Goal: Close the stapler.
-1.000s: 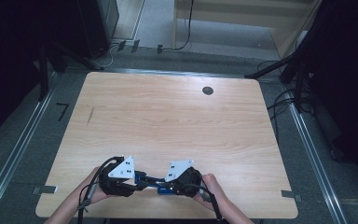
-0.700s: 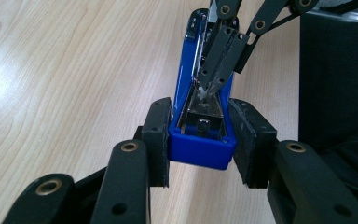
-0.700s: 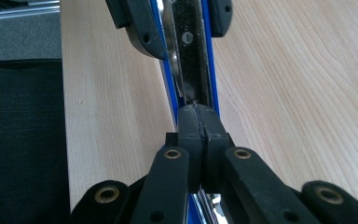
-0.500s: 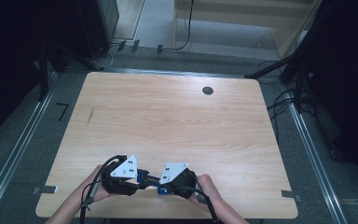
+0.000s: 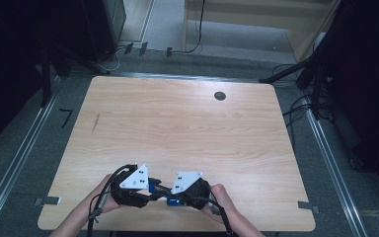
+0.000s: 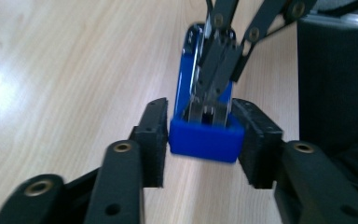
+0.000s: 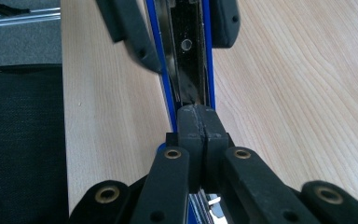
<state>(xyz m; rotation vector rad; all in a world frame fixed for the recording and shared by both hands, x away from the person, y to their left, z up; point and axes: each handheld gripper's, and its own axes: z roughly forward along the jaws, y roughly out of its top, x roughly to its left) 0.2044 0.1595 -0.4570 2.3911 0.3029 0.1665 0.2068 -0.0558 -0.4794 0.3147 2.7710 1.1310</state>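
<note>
A blue stapler [image 6: 205, 142] lies near the table's front edge, its top swung open so the metal channel [image 7: 186, 46] shows. My left gripper [image 6: 205, 135] straddles the stapler's blue end. Its jaws have just been opening, and a thin gap shows beside one pad [image 6: 154, 140]. My right gripper [image 7: 200, 123] is shut, tips together over the channel, and I see nothing between its pads. In the high view the left gripper [image 5: 154, 190] and right gripper [image 5: 168, 192] meet tip to tip at the stapler [image 5: 172, 201].
The wooden table [image 5: 187, 128] has a small dark round hole [image 5: 220, 96] at the back right. A dark mark [image 5: 95, 122] lies at its left. Metal rails and cables run along the floor on both sides.
</note>
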